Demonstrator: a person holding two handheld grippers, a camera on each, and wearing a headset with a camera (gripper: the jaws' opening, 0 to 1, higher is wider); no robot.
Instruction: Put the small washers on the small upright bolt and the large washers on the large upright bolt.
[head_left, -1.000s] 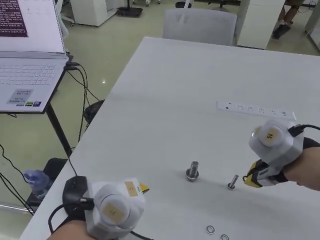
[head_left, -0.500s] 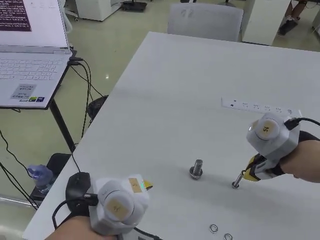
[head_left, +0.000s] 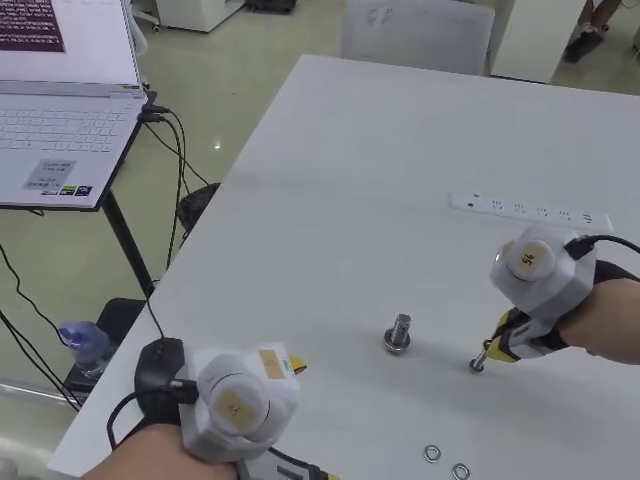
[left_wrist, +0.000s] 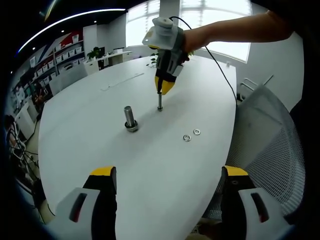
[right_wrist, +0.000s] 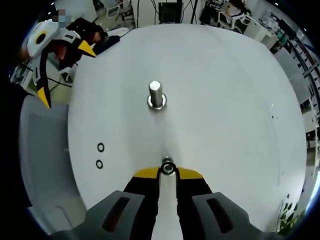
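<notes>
Your left gripper (left_wrist: 169, 172) hangs low over the white worktop (left_wrist: 90, 125), yellow-tipped jaws spread wide with nothing between them. Ahead, the large bolt (left_wrist: 130, 118) stands upright near the middle of the worktop, with the small bolt (left_wrist: 160, 102) upright just beyond it; your right gripper (left_wrist: 164, 90) comes down from above, its yellow tips together at the top of the small bolt. Two small washers (left_wrist: 191, 135) lie flat side by side, just right of the bolts, and a mesh chair (left_wrist: 270, 130) sits off the right edge.
</notes>
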